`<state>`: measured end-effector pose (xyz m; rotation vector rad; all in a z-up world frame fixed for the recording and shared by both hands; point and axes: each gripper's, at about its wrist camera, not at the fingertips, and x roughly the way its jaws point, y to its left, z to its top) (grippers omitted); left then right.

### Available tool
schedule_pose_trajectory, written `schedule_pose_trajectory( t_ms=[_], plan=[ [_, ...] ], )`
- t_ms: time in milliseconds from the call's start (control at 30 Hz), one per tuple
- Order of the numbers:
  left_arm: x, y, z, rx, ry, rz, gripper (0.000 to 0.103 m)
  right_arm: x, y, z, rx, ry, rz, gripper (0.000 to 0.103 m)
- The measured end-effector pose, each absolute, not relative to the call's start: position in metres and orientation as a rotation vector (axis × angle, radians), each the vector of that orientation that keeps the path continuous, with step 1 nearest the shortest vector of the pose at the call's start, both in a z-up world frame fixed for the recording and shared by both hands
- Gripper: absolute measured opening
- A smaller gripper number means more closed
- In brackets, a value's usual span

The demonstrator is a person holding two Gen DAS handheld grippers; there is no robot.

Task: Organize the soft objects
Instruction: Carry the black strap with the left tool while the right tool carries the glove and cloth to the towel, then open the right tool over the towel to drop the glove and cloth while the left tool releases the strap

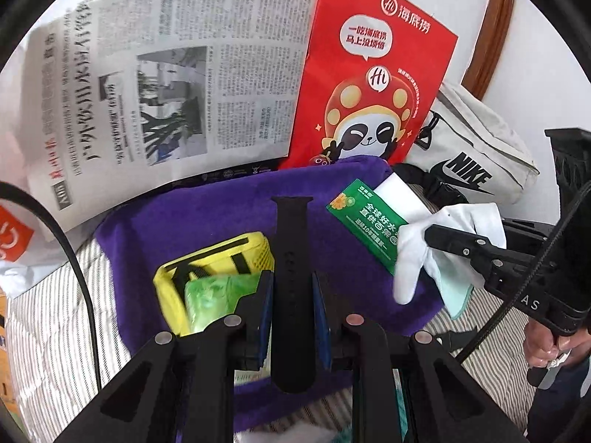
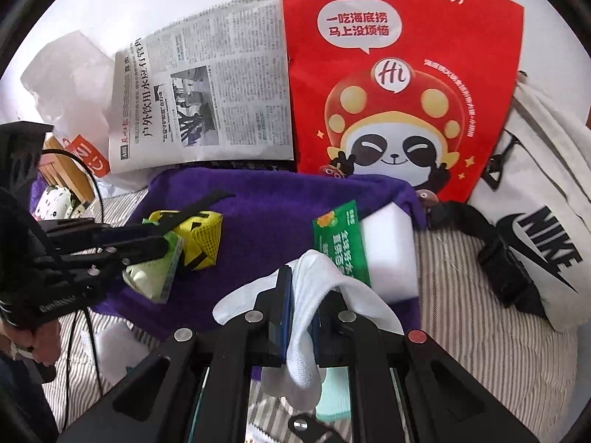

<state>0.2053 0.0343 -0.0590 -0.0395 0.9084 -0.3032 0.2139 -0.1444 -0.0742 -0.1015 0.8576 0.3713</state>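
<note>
left gripper point(image 1: 291, 295) is clamped on a black watch strap point(image 1: 291, 258), which stands upright between its blue pads above the purple towel point(image 1: 207, 217). right gripper point(image 2: 299, 317) is pinched on a white glove point(image 2: 314, 295); the glove drapes over both sides of its fingers, and a mint green cloth point(image 2: 332, 395) hangs beneath it. the purple towel is spread on a grey-striped bed sheet point(image 2: 461, 295). on the towel lie a yellow mesh pouch with black straps point(image 1: 218, 254), a green plastic packet point(image 1: 218, 291) just beside it, a green sachet with chinese print point(image 1: 365, 225), and a white sponge block point(image 2: 388, 251) touching that sachet. behind the towel stand a newspaper point(image 1: 166, 85) and a red haidilao paper bag with a panda point(image 1: 369, 74). a white nike bag point(image 2: 535, 221) lies on the sheet next to the red bag.
</note>
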Motion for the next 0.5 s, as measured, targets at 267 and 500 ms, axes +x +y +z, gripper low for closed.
schedule_pose_trajectory(
  t_ms=[267,500],
  plan=[
    [0.231,0.028,-0.081,-0.039,0.954,-0.311,0.020,0.229,-0.139,-0.093,-0.113,0.896,0.413,0.010],
    [0.240,0.022,-0.093,-0.005,0.975,-0.315,0.020,0.238,-0.137,-0.105,-0.094,0.936,0.427,0.010]
  ],
)
